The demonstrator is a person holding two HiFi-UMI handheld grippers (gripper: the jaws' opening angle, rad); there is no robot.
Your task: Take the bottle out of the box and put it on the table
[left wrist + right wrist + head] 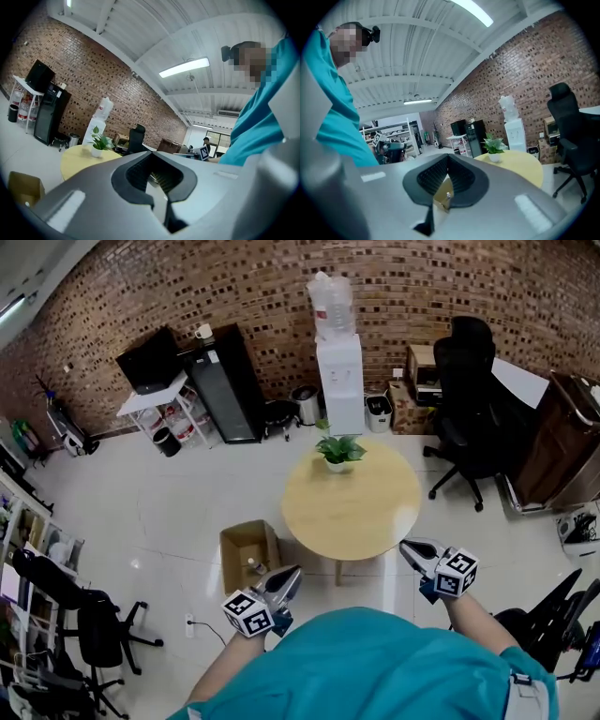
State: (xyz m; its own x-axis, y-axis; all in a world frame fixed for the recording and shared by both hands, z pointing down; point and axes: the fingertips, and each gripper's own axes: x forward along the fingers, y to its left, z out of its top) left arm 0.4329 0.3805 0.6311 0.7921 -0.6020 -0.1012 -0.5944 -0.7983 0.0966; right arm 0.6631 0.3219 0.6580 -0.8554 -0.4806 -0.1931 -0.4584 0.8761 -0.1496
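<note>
**Both claws clenched and empty, bottle waiting in the box**

The person's teal shirt (375, 662) filled the bottom of the head view, with both arms reaching up out of it. The left gripper (291, 575) sat at lower centre-left, just right of the open cardboard box (246, 545). The right gripper (412, 549) sat at lower centre-right, against the lower right edge of the round yellow table (361, 512). In each gripper's own view the jaws were pressed together with nothing between them.

The bottle (253, 566) stood upright inside the box on the pale floor, left of the table, with only its small pale top showing. Neither claw touched it. The task looked barely begun.

Several things could go wrong from here:

- The jaws would have to part before reaching in, because a clenched claw pushed down would likely tip the bottle.
- The box walls stood close around the bottle, so a jaw could snag a flap or drag the light box across the glossy floor.
- A grip on the narrow top alone might let the bottle swing or slip.
- On the table, the potted plant (339, 450) near the upper edge could be bumped, though the nearer part lay bare.
</note>
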